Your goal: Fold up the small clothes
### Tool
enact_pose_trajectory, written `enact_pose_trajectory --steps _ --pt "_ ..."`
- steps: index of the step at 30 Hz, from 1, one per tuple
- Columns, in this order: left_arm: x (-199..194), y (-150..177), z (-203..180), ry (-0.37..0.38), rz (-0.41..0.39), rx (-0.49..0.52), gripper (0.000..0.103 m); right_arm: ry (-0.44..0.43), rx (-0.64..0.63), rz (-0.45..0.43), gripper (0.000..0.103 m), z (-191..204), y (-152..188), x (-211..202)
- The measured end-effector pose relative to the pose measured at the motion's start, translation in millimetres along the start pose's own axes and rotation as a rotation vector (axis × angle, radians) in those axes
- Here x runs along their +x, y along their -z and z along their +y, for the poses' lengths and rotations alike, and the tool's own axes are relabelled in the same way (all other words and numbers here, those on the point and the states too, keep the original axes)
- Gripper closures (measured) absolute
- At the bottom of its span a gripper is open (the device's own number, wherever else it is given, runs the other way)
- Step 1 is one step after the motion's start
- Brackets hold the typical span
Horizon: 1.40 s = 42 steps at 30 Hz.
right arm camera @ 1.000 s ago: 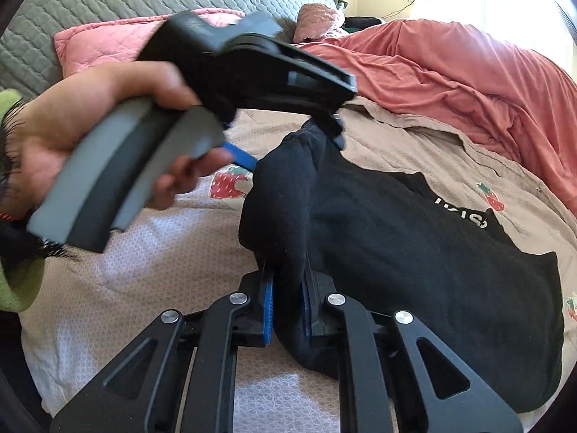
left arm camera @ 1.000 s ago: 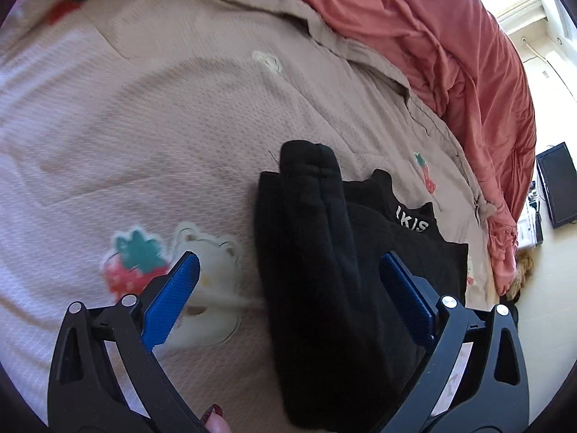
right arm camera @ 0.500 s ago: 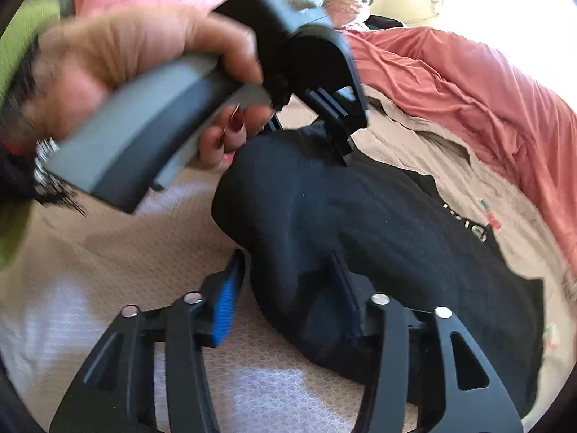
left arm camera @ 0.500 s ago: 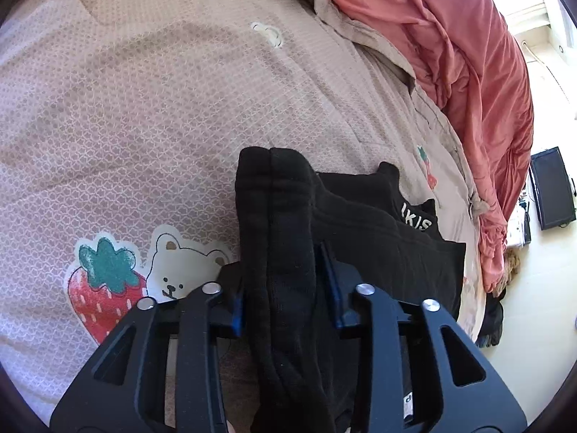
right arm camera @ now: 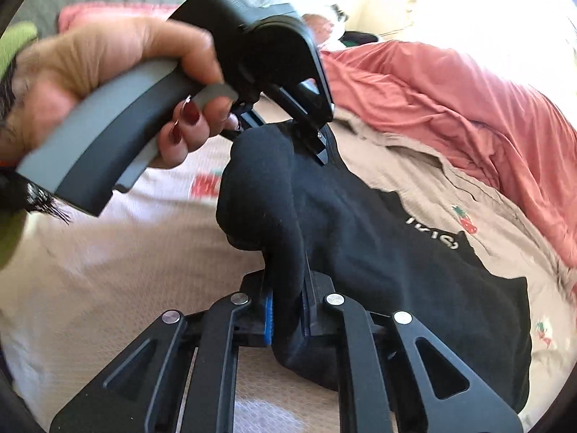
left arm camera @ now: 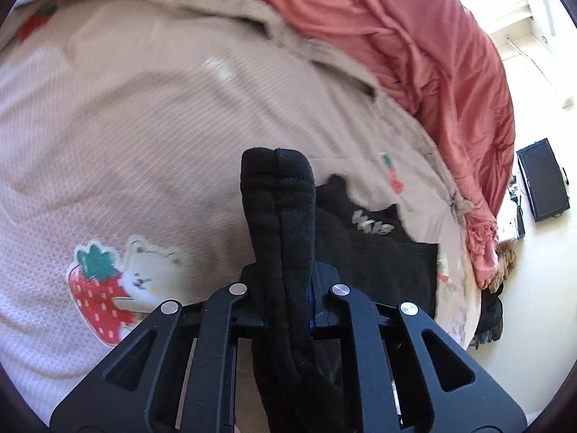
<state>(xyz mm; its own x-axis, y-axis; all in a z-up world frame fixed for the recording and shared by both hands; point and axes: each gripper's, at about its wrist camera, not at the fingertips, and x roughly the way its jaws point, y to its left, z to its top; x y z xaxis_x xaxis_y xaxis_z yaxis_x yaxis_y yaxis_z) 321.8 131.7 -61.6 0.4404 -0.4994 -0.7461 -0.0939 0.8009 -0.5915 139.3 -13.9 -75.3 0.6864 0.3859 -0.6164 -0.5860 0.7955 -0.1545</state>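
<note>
Jaws of both grippers, left (left arm camera: 288, 288) and right (right arm camera: 286, 310), clench one thick shirt (right arm camera: 396, 252) edge, which may slip free if tugged apart.

My left gripper's (left arm camera: 286, 299) pads were buried in the black garment (left arm camera: 378, 252), and my right gripper's (right arm camera: 286, 306) showed only as blue slivers. The white lettering (right arm camera: 432, 232) was too smeared to read. The bedspread (left arm camera: 126, 115) blurred, and my left hand (right arm camera: 108, 72) ran off the frame's edge.
</note>
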Motion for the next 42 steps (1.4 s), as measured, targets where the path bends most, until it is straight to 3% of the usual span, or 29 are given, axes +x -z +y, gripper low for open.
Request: enact_pose_trajectory --steps 12,22,29,31,33,36,42 --pt "16 1 -135 0.012 0.001 0.155 0.097 0.039 0.234 -0.106 0.095 -87 4 -66" --pt "92 41 -230 -0.028 0.083 0.284 0.096 0.119 0.341 -0.086 0.095 -142 52 -97" --pt "149 67 -255 -0.087 0.152 0.328 0.095 0.145 0.457 -0.020 0.095 -173 89 -90" --pt "163 73 -259 -0.104 0.174 0.336 0.092 0.139 0.497 0.007 0.095 -185 96 -79" --pt "172 77 -259 -0.074 0.212 0.320 0.085 0.140 0.522 0.030 0.095 -191 105 -75" --pt "165 78 -262 -0.038 0.201 0.322 0.069 0.124 0.579 0.056 0.095 -201 119 -68" --pt "111 69 -245 -0.015 0.085 0.325 0.066 0.093 0.636 0.053 0.095 -206 122 -68"
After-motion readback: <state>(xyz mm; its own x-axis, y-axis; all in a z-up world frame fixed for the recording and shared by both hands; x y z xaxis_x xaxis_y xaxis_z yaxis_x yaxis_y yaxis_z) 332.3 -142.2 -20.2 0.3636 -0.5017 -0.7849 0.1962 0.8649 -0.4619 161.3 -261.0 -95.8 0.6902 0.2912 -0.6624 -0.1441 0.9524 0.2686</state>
